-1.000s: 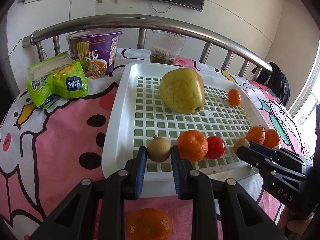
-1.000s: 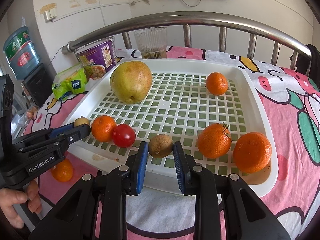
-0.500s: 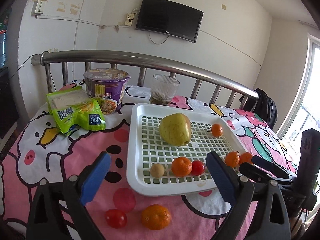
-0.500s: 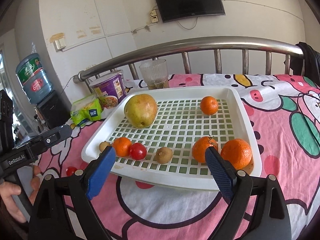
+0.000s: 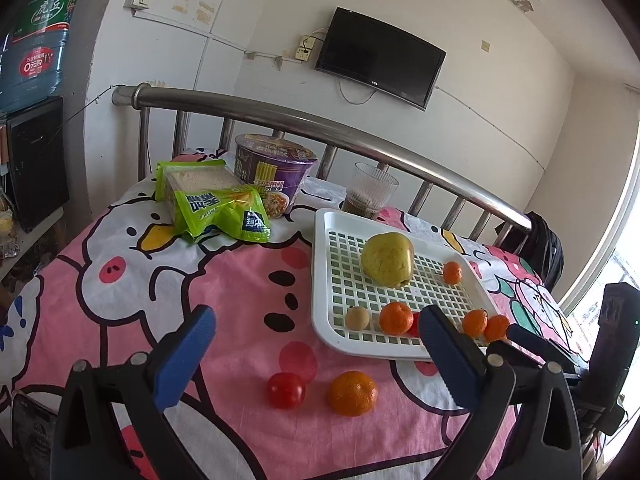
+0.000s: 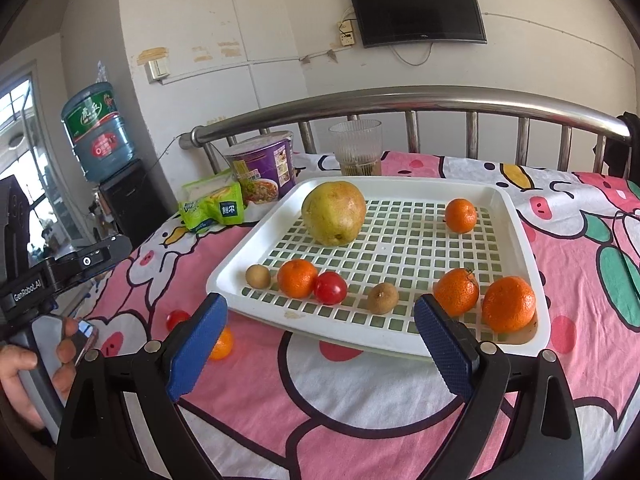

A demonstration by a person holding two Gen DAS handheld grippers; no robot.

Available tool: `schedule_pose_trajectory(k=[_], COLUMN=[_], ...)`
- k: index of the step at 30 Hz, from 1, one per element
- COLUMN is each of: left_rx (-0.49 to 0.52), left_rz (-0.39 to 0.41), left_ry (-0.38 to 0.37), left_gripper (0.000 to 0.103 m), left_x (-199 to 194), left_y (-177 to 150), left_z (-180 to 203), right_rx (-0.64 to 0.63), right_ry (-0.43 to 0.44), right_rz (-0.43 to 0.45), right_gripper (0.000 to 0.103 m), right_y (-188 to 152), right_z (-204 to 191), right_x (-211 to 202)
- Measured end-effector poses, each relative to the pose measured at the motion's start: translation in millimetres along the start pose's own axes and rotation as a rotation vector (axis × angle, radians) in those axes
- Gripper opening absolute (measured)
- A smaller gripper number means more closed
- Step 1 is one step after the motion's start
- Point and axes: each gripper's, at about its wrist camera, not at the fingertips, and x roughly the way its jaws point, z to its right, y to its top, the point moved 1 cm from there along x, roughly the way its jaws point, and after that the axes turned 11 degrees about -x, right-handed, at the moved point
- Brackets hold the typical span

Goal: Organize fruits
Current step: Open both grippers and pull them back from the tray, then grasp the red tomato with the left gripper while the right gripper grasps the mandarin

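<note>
A white slotted tray holds a big yellow-green pear, several mandarins, a red tomato and two small brown fruits. On the pink cloth in front of the tray lie a loose tomato and a loose mandarin. My left gripper is open and empty, held above the cloth over these two. My right gripper is open and empty, just before the tray's near rim.
A purple noodle cup, a green bread bag and a glass stand at the back by the steel bed rail. A water bottle stands left of the bed.
Both grippers let go of their small brown fruits in the tray, opened wide and drew back and up. The left one now looks over the loose tomato and mandarin.
</note>
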Motion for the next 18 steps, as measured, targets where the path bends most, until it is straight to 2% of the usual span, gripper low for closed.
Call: schedule_pose_trajectory(k=[4, 11, 15, 16, 18], left_rx=[0.028, -0.013, -0.01, -0.017, -0.039], left_rz=[0.004, -0.08, -0.143, -0.158, -0.185], left_ry=[0.034, 0.071, 0.082, 0.078, 0.076], left_gripper=[0.102, 0.102, 0.092, 0.088, 0.085], left_x=[-6.3, 3.4, 15.5, 19.0, 25.3], left_y=[-16.8, -29.9, -39.2, -40.1, -41.4], left_z=[-4.0, -20.1, -22.6, -24.0, -27.4], right_rx=[-0.046, -0.128, -0.175, -0.18, -0.184], right_ry=[0.047, 0.122, 0.146, 0.155, 0.187], right_rz=[-0.027, -0.12, -0.163, -0.173, -0.194], right_gripper=[0.095, 0.095, 0.094, 0.093, 0.089], right_y=[-5.2, -19.6, -24.9, -25.3, -25.6], right_z=[-17.2, -46.5, -63.0, -66.6, -72.4], right_x=[6.9, 29.1, 39.1, 41.9, 48.9])
